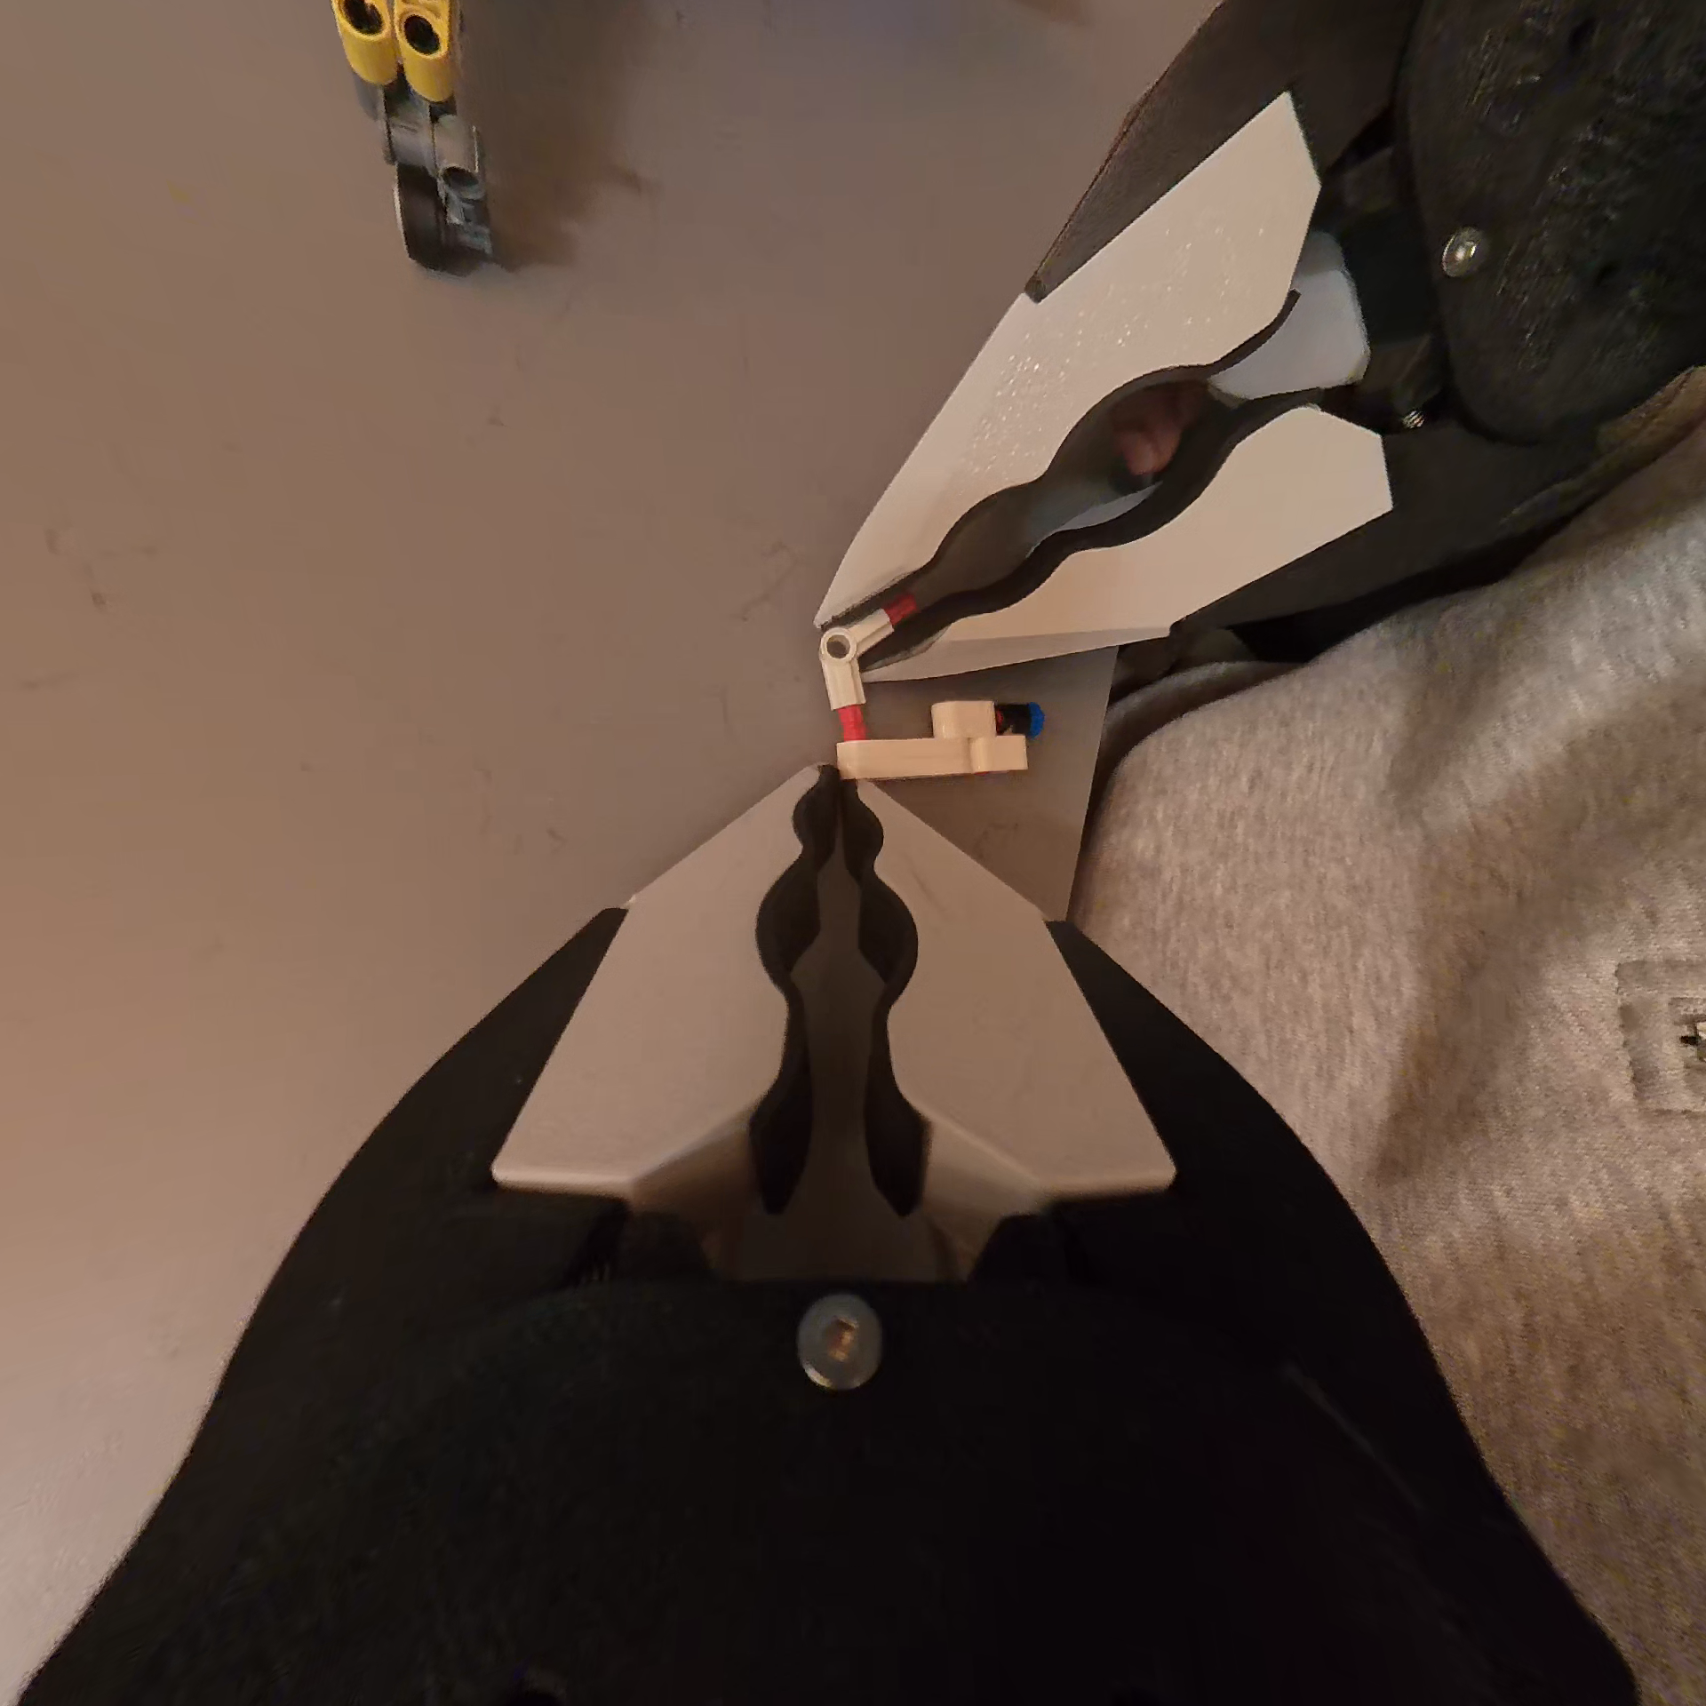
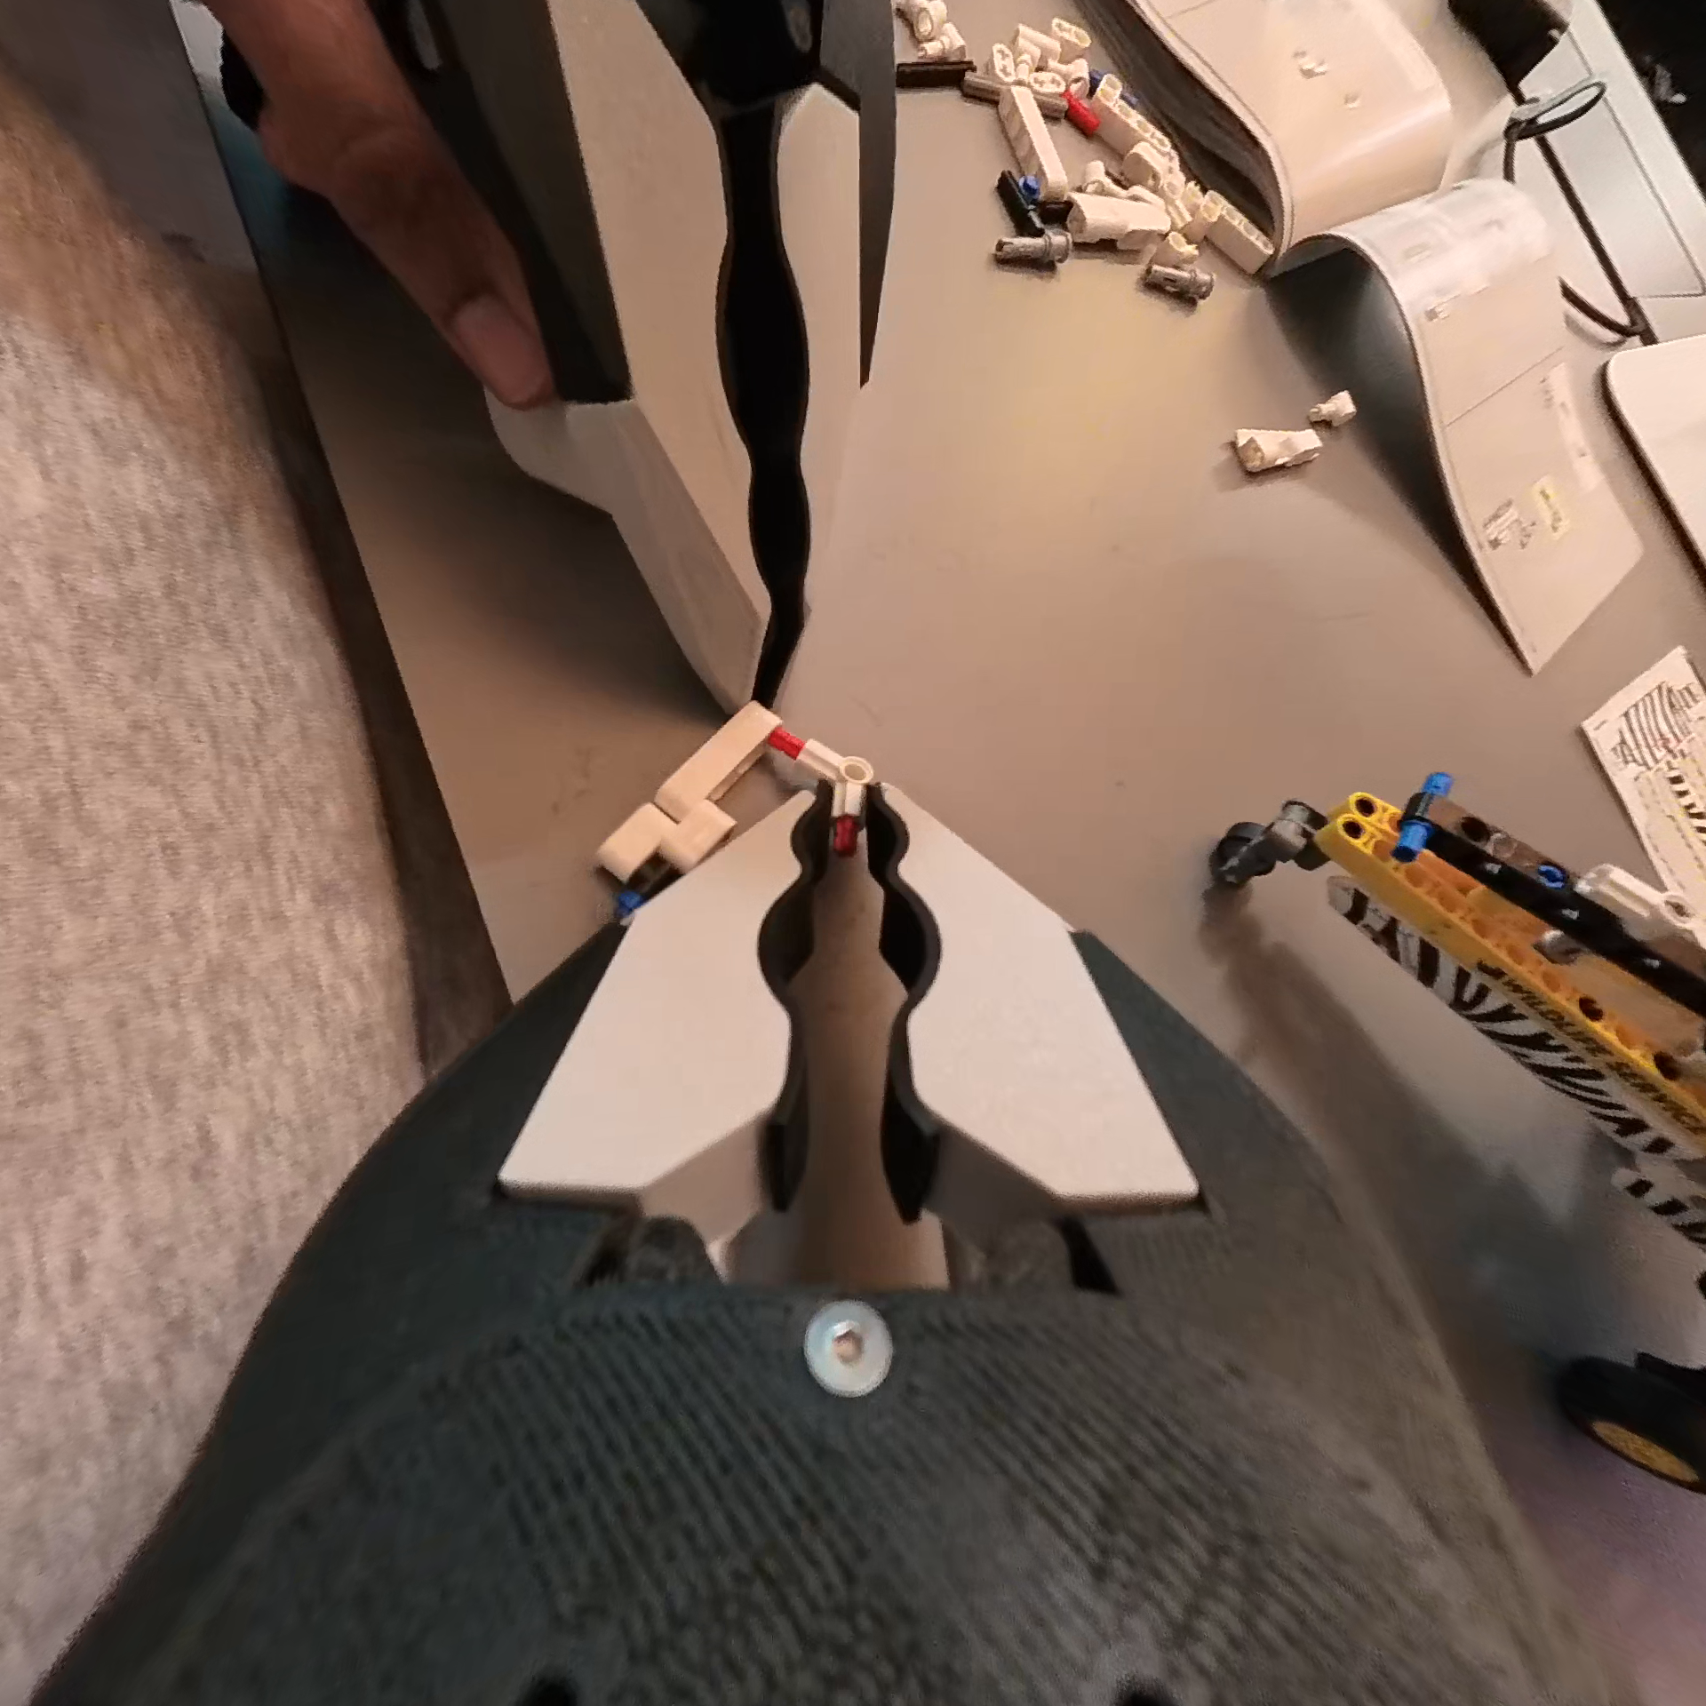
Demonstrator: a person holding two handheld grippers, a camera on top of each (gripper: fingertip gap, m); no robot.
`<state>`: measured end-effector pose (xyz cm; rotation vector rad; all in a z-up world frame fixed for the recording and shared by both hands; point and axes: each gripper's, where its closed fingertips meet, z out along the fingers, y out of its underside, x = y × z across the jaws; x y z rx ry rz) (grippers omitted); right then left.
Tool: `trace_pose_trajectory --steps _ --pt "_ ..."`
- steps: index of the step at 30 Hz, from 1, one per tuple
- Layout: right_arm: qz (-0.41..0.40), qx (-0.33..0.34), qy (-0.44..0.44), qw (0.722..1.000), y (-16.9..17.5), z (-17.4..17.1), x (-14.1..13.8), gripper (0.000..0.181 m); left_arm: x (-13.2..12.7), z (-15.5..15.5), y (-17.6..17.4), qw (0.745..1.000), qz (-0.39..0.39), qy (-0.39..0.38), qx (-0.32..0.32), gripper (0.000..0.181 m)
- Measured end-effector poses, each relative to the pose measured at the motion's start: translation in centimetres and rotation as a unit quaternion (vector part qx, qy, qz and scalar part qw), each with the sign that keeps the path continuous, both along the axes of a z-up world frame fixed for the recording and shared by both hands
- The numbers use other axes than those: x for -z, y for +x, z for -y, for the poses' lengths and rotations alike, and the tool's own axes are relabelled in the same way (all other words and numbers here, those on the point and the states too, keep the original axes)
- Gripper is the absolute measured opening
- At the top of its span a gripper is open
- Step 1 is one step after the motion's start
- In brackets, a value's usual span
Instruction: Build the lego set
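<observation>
At frame centre, both claws meet on one small white lego piece, above the table edge.

Left wrist view: left gripper [image 1: 838, 785] is pinched on the end of the white beam [image 1: 932, 755]; right gripper [image 1: 884, 623], reaching in from upper right, clamps the red axle [image 1: 900, 609] of the angled connector [image 1: 842, 666]. Yellow model [image 1: 420, 102] sits upper left on the table [image 1: 369, 554].
Right wrist view: right gripper [image 2: 845, 812] nips that axle [image 2: 842, 835]; beam [image 2: 706, 785] sits left of centre, left gripper [image 2: 771, 702] on its far end. Loose parts [image 2: 1108, 166] lie at the top, yellow model [image 2: 1495, 932] right.

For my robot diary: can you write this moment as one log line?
left gripper: shut on white beam | right gripper: shut on red pin | joining
</observation>
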<state>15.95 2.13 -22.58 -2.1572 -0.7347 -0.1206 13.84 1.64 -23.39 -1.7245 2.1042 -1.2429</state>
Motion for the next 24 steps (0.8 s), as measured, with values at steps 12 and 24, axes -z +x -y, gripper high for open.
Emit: trace_pose_trajectory --steps 12,24 --pt "0.049 -0.014 0.042 0.998 -0.02 -0.21 -0.41 0.006 0.01 0.01 0.0 1.0 -0.003 -0.008 0.0 0.0" --pt "0.018 -0.013 0.062 0.998 -0.31 -0.37 -0.86 0.006 -0.04 -0.01 0.02 1.0 -0.007 -0.021 -0.006 0.0"
